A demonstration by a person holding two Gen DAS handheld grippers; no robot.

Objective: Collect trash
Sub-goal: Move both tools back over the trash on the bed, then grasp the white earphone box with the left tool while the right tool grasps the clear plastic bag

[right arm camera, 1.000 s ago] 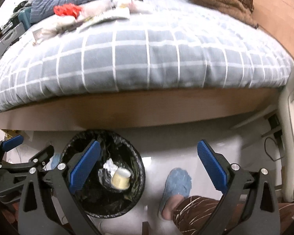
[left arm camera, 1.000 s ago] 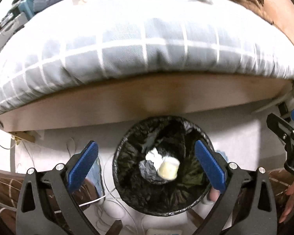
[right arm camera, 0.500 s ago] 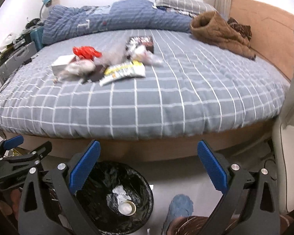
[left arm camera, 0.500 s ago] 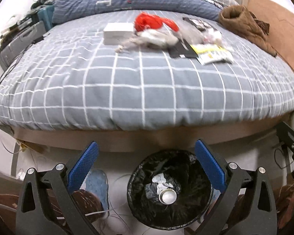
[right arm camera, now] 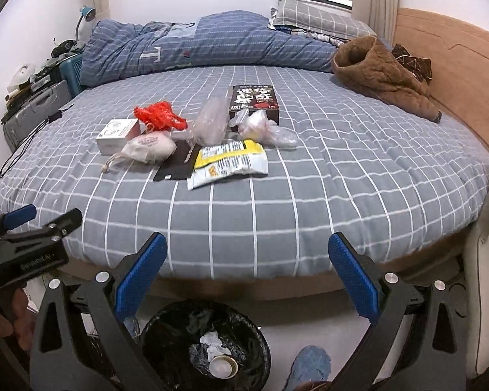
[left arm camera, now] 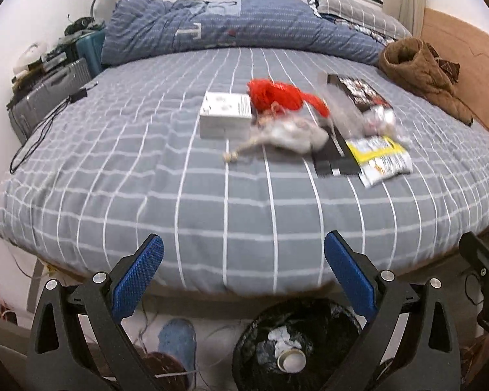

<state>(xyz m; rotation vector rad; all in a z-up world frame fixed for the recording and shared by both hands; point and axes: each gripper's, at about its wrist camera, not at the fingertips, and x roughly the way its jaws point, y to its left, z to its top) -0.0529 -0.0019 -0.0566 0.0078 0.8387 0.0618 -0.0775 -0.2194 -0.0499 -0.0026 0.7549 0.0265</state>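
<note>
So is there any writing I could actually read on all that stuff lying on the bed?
Dark box: large pale characters on the lid, not Latin script, too blurred to transcribe.
Yellow and white snack wrapper: blocks of small print, too small to read.
White box: only round pictures show, no legible words.
Blue duvet: a pale shape like "T", possibly a patch.
Left gripper: a faint printed line on its body, unreadable.

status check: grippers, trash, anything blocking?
Left gripper and right gripper open, empty. Trash pile on bed; bin on floor holds cup, paper. Nothing blocking.
</note>
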